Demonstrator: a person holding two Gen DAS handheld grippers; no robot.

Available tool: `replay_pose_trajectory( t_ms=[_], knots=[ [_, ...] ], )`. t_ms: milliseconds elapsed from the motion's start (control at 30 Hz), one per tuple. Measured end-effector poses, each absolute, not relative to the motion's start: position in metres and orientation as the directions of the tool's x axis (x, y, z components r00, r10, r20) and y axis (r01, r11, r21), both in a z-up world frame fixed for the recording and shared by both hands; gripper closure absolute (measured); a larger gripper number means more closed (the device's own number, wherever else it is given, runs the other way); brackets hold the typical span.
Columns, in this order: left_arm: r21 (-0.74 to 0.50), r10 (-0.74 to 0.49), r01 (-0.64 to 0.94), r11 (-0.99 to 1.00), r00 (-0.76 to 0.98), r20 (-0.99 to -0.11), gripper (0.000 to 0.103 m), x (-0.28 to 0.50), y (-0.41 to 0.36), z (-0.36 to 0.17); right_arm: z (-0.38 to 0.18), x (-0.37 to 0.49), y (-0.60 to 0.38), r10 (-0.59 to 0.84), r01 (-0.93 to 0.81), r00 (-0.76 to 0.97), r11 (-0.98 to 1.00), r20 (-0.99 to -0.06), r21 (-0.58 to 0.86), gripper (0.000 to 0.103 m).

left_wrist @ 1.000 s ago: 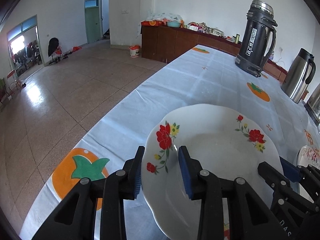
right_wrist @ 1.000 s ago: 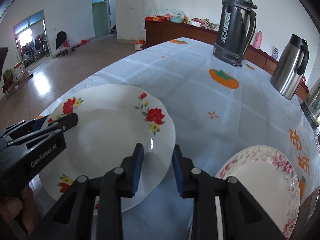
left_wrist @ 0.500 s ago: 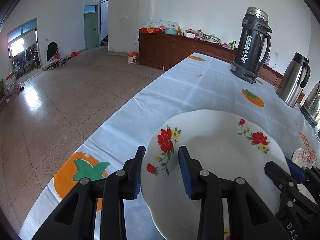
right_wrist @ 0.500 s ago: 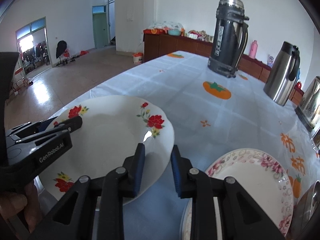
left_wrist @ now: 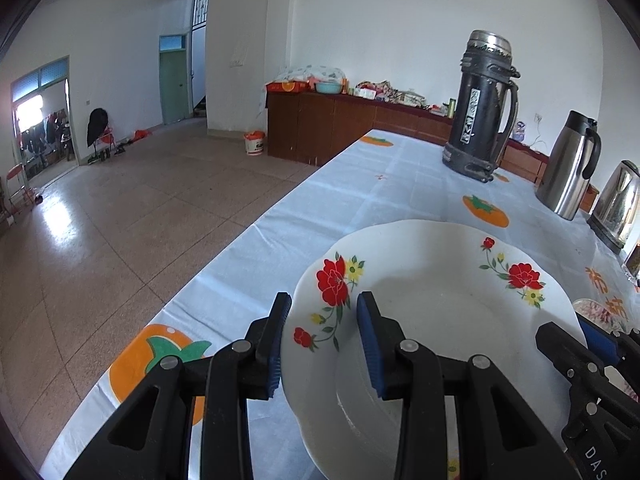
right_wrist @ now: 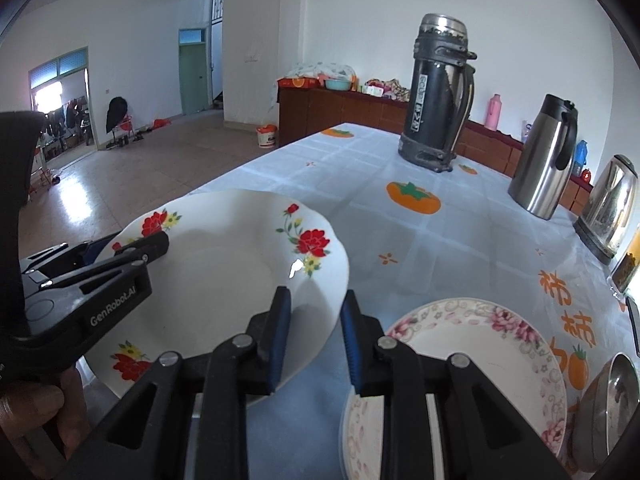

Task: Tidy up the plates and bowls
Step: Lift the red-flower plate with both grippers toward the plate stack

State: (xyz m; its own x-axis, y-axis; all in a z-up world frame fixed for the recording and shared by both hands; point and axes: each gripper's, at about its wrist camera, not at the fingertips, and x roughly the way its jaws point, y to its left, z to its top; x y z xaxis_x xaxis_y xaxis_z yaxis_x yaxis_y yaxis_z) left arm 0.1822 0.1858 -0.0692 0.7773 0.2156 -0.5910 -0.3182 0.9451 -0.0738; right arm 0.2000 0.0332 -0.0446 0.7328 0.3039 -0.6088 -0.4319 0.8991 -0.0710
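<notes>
**Red-flowered plate gripped from both sides over the persimmon cloth**

At far left a tiled floor (left_wrist: 132, 216) runs to a green door (left_wrist: 173, 80) and a wooden sideboard (left_wrist: 320, 128). The table (left_wrist: 360, 200) wears a pale blue cloth printed with orange persimmons. The left gripper (left_wrist: 322, 340) is clamped on the near-left rim of the white red-flowered plate (left_wrist: 440, 300); the right gripper (right_wrist: 314, 328) pinches its right rim. Further right lies a pink-flowered plate (right_wrist: 480, 344). Behind stand a black thermos (right_wrist: 438, 96), a steel carafe (right_wrist: 546, 156) and a kettle (right_wrist: 608, 208).
</notes>
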Motion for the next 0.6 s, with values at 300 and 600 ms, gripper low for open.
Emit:
replay_pose_trajectory(
  t_ms=[300, 600],
  knots=[
    [-0.081, 0.202, -0.293, 0.953, 0.808, -0.553, 0.066, 0.177, 0.178, -0.063, -0.038, 0.19, 0.024, 0.304, -0.419, 0.75, 0.906, -0.587, -0.066, 0.078],
    [-0.081, 0.195, -0.28, 0.956, 0.821, -0.536, 0.067, 0.174, 0.167, -0.058, -0.035, 0.182, 0.012, 0.305, -0.411, 0.758, 0.91, -0.576, -0.06, 0.078]
  ],
)
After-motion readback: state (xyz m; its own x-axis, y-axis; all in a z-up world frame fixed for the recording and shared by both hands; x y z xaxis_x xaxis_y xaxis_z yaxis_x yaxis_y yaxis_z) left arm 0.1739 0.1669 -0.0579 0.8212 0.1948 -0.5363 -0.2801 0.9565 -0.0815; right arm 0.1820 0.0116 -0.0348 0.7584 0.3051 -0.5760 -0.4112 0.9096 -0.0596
